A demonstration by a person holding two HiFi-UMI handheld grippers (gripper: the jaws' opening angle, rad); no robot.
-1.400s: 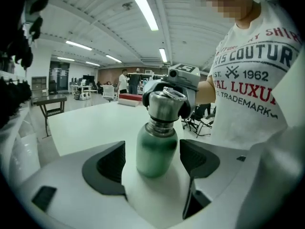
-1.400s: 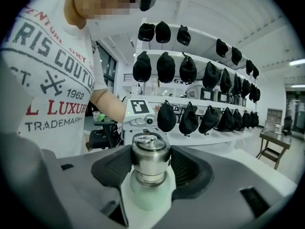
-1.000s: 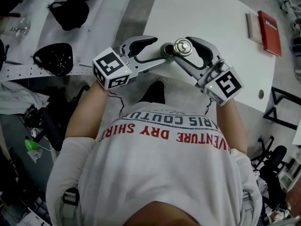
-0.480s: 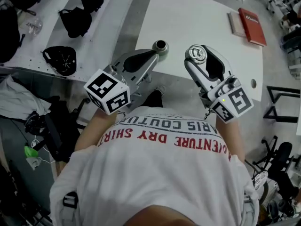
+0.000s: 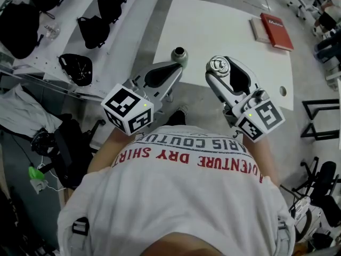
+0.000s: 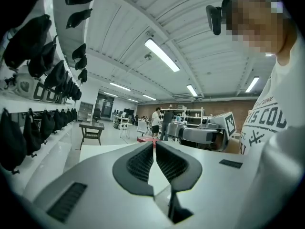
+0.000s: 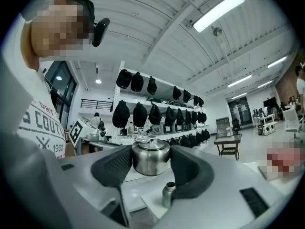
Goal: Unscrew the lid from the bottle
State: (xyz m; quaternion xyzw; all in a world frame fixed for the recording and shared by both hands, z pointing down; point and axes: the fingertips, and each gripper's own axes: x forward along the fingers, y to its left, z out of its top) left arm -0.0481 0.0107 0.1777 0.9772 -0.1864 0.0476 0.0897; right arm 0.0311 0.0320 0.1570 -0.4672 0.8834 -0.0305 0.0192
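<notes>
Lid off: right claw clamps the lid between its pads, while the open bottle stands upright on the worktop just beyond the nearer, closed, empty left claw.

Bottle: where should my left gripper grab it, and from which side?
Best grip the bottle round its body, below the open neck, coming level from the table's near edge: it stands upright there. The left gripper is shut; open it first.
</notes>
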